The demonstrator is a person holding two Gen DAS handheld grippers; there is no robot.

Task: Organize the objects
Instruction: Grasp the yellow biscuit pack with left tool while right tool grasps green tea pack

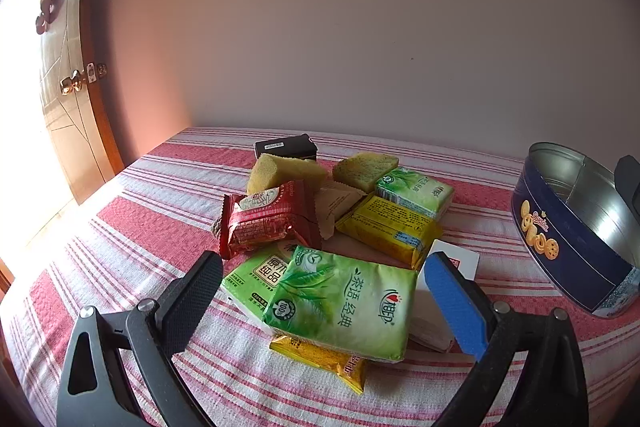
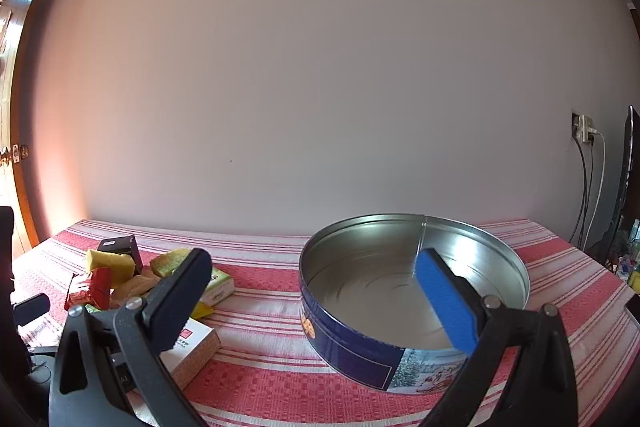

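— Checking the left tongs (image 1: pixel 324 291): spread wide, empty, astride the green tissue pack (image 1: pixel 340 301) at six o'clock of the pile on the surface (image 1: pixel 120 227).
— Handling?
— Judged soft, light, slippery; grip its long edges. Right tongs (image 2: pixel 314 287) likewise apart, before the empty tin (image 2: pixel 400 359).

Upper left of your left wrist view: wooden door (image 1: pixel 60 75) w/ brass knob (image 1: pixel 72 85). Plain wall (image 1: pixel 340 27) fills the top. Far right in your right wrist view: wall socket (image 2: pixel 583 129), cables (image 2: pixel 588 187) hanging below.
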